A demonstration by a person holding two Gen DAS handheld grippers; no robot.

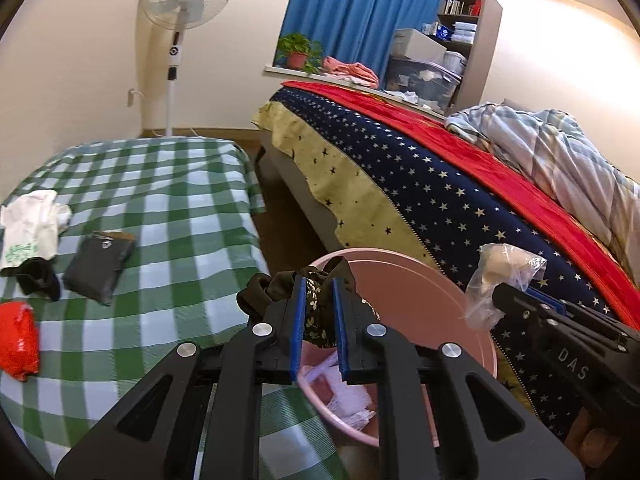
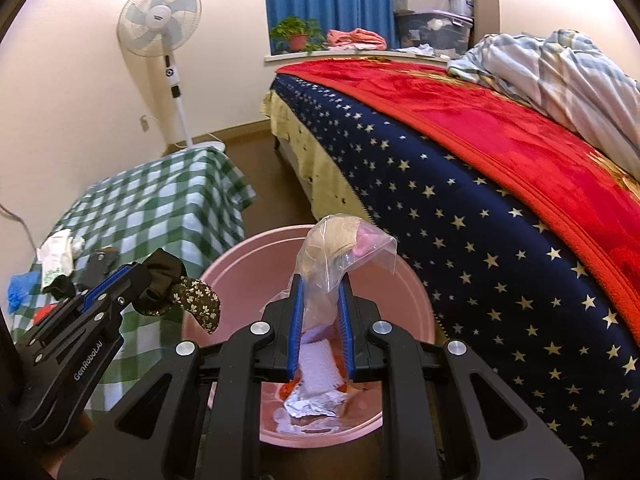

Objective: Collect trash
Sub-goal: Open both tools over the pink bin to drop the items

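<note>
Your left claw (image 1: 319, 292) clamps floral cloth (image 1: 312, 304) | your right claw (image 2: 322, 300) clamps clear bag (image 2: 340, 252) | pink bin (image 2: 240, 264) at 6 o'clock beneath both

Two wrist views close above the pink bin (image 1: 420, 292), facing the far wall, both sharing bed (image 2: 480, 200) and checked table (image 1: 160, 200).
</note>
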